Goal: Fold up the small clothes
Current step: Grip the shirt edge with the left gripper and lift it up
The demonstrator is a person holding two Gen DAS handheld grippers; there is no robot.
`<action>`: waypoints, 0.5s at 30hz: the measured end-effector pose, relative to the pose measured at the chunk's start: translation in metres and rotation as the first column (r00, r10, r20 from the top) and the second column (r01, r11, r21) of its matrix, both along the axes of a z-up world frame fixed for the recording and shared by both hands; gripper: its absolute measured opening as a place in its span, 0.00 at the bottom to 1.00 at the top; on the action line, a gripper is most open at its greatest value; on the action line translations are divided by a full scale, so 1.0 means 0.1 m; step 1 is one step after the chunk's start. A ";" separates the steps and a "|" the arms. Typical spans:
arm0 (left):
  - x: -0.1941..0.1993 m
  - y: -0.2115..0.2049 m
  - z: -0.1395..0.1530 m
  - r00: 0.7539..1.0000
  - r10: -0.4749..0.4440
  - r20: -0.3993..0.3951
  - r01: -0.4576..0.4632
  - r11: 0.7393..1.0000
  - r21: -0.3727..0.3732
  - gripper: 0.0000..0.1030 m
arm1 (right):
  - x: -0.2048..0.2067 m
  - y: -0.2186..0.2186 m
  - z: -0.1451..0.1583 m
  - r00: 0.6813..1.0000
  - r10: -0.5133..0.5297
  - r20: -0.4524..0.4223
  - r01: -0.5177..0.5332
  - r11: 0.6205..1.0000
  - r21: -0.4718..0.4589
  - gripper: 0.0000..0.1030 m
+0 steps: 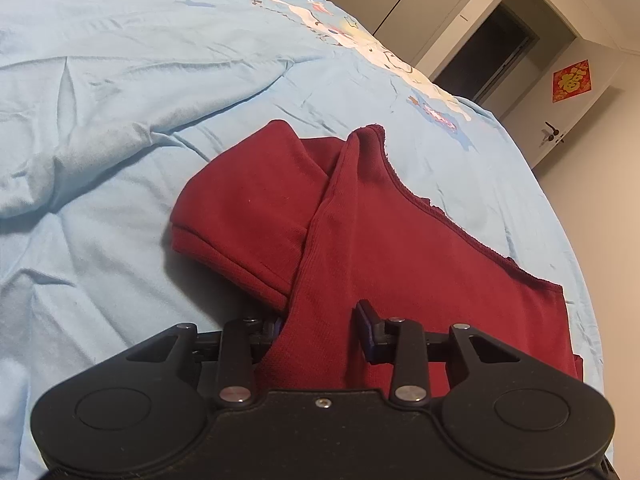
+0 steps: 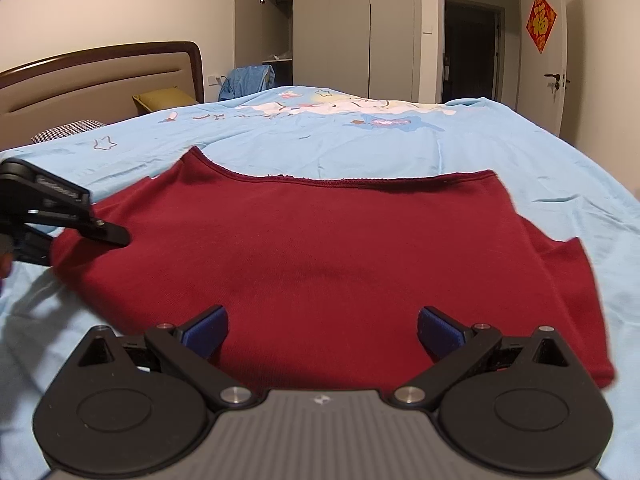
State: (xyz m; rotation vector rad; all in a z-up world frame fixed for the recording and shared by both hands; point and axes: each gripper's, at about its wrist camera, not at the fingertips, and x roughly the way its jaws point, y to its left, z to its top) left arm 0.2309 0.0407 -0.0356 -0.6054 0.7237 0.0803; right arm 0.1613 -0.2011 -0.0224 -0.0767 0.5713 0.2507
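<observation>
A dark red garment (image 2: 328,248) lies spread on the light blue bed sheet (image 2: 360,148). In the left wrist view the red garment (image 1: 360,240) has a raised fold running between my left gripper's (image 1: 322,324) fingers, which stand partly apart around the cloth; a sleeve (image 1: 240,216) lies to the left. My right gripper (image 2: 322,330) is wide open at the garment's near edge, its blue pads (image 2: 206,330) over the cloth. The left gripper (image 2: 60,212) shows at the garment's left side in the right wrist view.
The wooden headboard (image 2: 100,68) and pillows (image 2: 164,100) are at the far left. A wardrobe (image 2: 332,28), a dark doorway (image 2: 472,48) and a door (image 2: 548,48) stand beyond the bed. The bed's edge (image 1: 560,208) runs along the right.
</observation>
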 end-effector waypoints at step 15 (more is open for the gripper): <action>0.01 -0.06 0.04 1.000 -0.009 -0.008 0.010 0.998 0.058 0.29 | -0.52 -0.40 0.10 0.980 -0.187 -0.074 0.195 0.974 0.118 1.00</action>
